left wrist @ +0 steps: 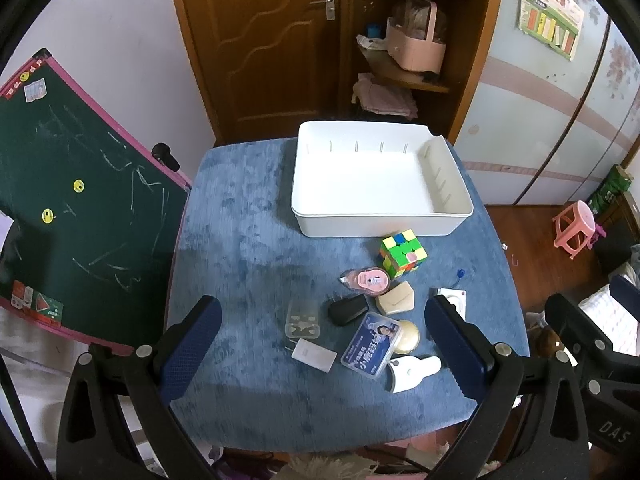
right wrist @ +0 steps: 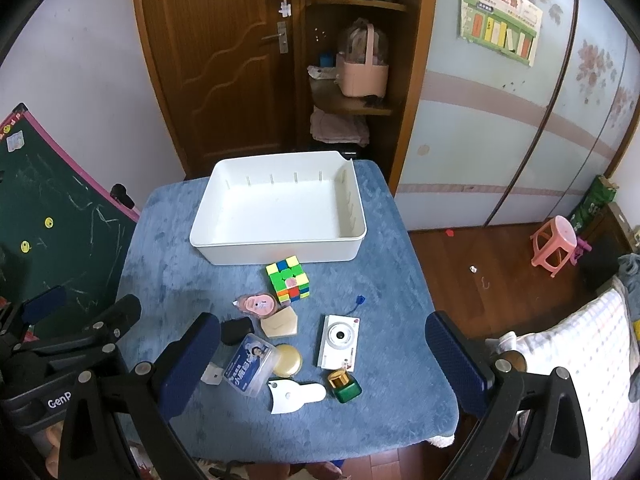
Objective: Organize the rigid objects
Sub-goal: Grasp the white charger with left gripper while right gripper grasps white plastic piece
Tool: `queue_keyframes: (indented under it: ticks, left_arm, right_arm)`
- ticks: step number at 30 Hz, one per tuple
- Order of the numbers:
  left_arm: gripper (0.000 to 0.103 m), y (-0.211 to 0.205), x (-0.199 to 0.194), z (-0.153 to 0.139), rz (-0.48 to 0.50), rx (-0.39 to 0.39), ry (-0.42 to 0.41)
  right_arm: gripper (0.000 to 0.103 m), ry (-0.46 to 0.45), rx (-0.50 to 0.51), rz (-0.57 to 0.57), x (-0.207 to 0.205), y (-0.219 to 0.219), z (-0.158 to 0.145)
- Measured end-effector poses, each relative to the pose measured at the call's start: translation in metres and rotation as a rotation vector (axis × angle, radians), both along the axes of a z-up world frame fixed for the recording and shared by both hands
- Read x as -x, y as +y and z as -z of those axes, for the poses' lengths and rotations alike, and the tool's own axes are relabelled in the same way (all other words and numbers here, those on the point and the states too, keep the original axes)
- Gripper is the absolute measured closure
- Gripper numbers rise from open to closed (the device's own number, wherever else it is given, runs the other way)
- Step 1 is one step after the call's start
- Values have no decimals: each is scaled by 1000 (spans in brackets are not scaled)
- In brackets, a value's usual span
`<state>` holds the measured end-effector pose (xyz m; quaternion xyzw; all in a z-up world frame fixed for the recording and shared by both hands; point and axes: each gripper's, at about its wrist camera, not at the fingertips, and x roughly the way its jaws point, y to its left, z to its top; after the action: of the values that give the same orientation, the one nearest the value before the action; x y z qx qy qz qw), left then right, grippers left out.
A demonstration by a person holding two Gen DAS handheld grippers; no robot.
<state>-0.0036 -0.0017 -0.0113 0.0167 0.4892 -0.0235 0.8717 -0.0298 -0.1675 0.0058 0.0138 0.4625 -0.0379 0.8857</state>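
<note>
Cube (right wrist: pixel 289 279) looks light and stiff, grab flat sides; left gripper (left wrist: pixel 322 344) and right gripper (right wrist: pixel 322 356) both wide, empty

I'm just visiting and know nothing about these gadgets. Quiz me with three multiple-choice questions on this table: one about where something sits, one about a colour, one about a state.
1. Where is the puzzle cube?
A. inside the white bin
B. on the blue cloth just in front of the white bin
C. on the floor

2. What colour is the small bottle beside the white camera?
A. green with a gold cap
B. red
C. black

3. What does the white bin hold?
A. all the items
B. only the cube
C. nothing

Answers: 1 B, the cube stands on the cloth by the bin's near wall. 2 A, its body is green and its cap gold. 3 C, the bin's floor is bare; the left gripper and right gripper are both open.
</note>
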Motion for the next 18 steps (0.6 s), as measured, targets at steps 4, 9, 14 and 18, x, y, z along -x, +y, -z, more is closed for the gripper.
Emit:
queue_keyframes:
  ticks: [4, 9, 14, 18]
  left_arm:
    - [2, 2, 1, 5, -12, 8, 19]
    - [2, 8, -3, 18, -40, 26, 69]
    - [2, 15, -10, 41, -88, 44, 143]
    - [2, 17, -14, 68, -113, 25, 222]
  right_arm:
    - [0, 8, -4, -3, 1, -1, 2]
    - [0, 34, -16, -18, -2, -3, 9]
    - [1, 48, -36, -34, -9, -15, 20]
    - [1, 55, -68, -68, -16, -27, 36]
